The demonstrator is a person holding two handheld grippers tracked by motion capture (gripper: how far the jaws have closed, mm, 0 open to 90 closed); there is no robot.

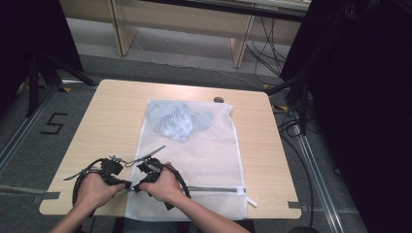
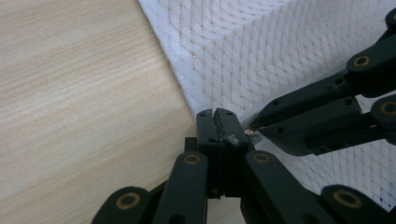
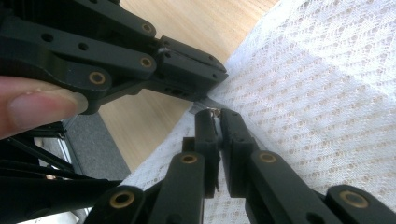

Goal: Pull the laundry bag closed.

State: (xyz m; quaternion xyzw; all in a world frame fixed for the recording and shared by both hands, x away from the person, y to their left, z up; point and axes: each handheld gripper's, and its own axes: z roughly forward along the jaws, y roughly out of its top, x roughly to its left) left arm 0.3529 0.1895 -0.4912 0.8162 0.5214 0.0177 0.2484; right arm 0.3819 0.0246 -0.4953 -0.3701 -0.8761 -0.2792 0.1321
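While the honeycomb-weave mesh bag (image 1: 194, 160) lies flat, both black tools, left (image 2: 218, 113) and right (image 3: 214, 113), pinch its edge shut.

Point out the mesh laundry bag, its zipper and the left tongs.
mesh laundry bag (image 1: 204, 150), high view, bare middle panel.
zipper (image 1: 214, 189), high view, grey strip.
left tongs (image 2: 218, 116), left gripper view, shut tips.

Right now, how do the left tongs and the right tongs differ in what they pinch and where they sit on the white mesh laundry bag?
The left tongs clamp the white mesh laundry bag's corner fabric at its edge over the wooden table; the right tongs close on the small metal zip pull further in. The left tongs come from the table side, the right tongs from over the mesh. Both are shut, tips nearly touching.
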